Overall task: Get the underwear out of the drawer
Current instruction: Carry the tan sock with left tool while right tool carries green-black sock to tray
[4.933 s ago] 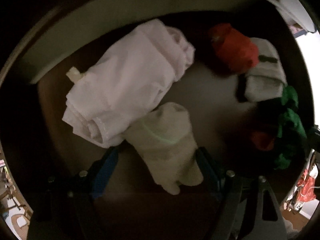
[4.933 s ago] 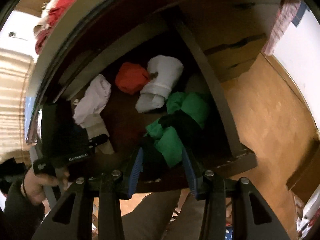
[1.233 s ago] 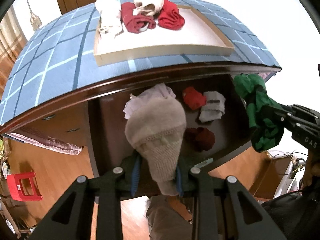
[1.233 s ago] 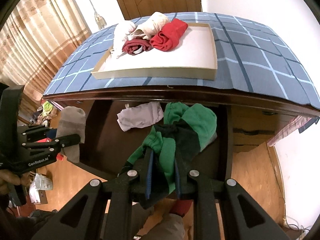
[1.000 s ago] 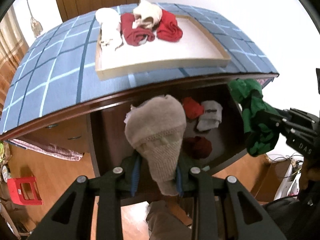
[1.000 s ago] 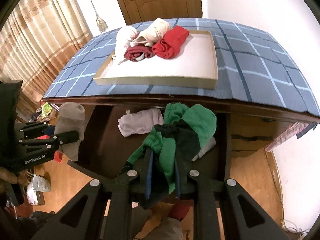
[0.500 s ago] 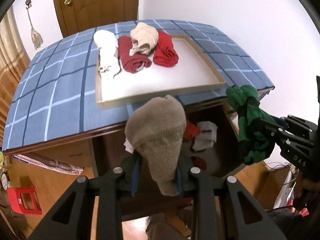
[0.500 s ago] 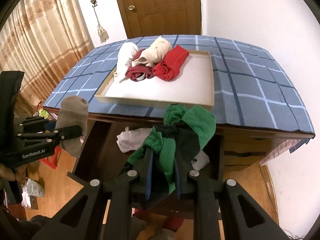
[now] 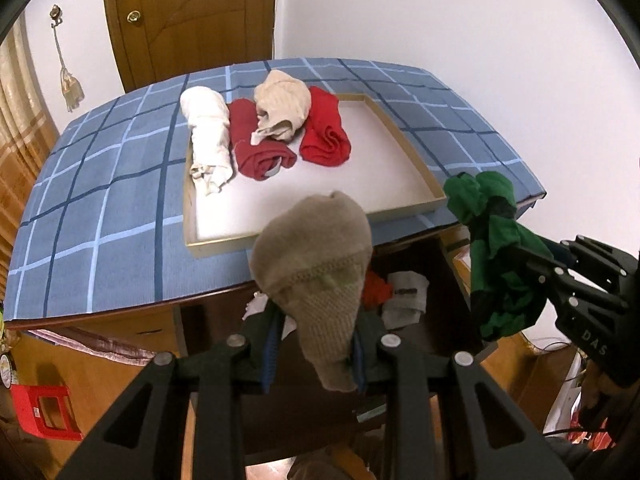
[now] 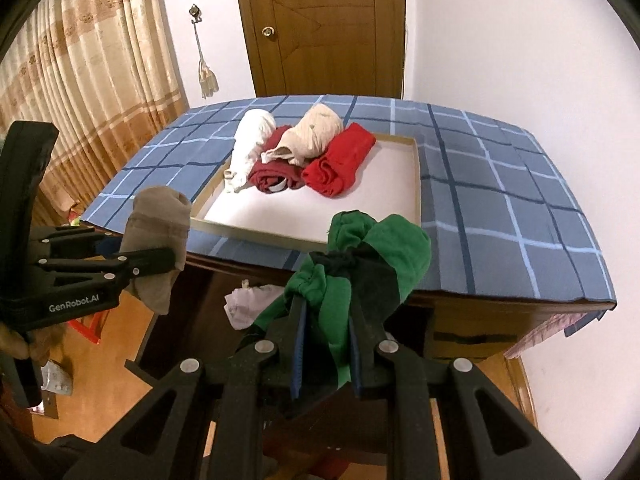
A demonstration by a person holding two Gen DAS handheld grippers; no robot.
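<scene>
Both claws have come up out of the open drawer (image 9: 448,280) and now hang in front of the table's near edge, level with its top; a moment ago they were lower, with the drawer filling the view. Judged from this, the lift-out step is complete for two pieces and the set-down is next.

Left claw (image 9: 316,354): clamped on one beige knitted bundle (image 9: 316,264), which stands up between the fingers and hangs slightly below them. Right claw (image 10: 326,346): clamped on one green-and-black bundle (image 10: 364,264), bunched above the fingers.

Tray (image 9: 416,164), on the checked blue cloth (image 9: 100,200) covering the table, toward the far right corner. Count in tray: four rolled pieces at its far end, namely one white roll (image 9: 208,136), one dark red roll (image 9: 260,148), one bright red roll (image 9: 326,132), and one beige piece (image 9: 284,108) lying across the two red ones. The near half of the tray is bare.

Count visible in the drawer: three pieces, namely one pale lilac (image 10: 250,304), one red (image 9: 376,288), one grey-white (image 9: 404,296). The carried bundles hide part of the drawer, so more may lie unseen.

The task is judged well along but unfinished.
</scene>
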